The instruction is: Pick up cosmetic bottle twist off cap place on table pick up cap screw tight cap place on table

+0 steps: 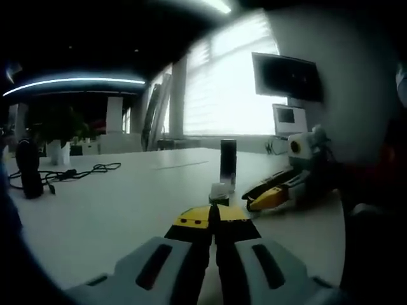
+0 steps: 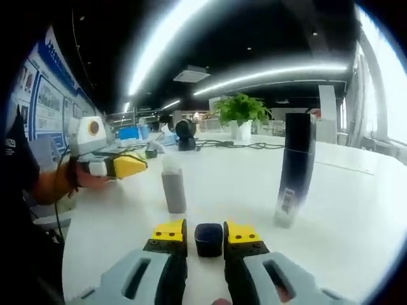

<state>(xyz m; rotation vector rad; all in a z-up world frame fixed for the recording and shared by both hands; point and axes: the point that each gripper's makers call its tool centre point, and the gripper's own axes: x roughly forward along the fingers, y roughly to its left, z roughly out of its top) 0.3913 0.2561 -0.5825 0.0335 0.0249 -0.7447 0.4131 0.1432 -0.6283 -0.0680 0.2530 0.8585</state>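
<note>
A small grey cosmetic bottle [image 2: 173,190] stands uncapped on the white table [image 2: 241,184], its pale neck bare. It also appears just past my left jaws as the small bottle [image 1: 218,192]. My right gripper [image 2: 208,236] is shut on the bottle's dark cap [image 2: 208,240], held low over the table in front of the bottle. The left gripper [image 1: 213,217] is shut with nothing between its yellow tips. From the left gripper view, the right gripper [image 1: 270,196] lies low to the right of the bottle. The left gripper [image 2: 124,165] shows at the left, held by a hand.
A tall dark bottle [image 2: 294,166] stands to the right of the small one, also the tall bottle [image 1: 227,162]. Farther back are a black cable [image 1: 76,173], a black round device [image 1: 28,168] and a potted plant [image 2: 240,113]. A person's sleeve [image 2: 48,184] is at the left.
</note>
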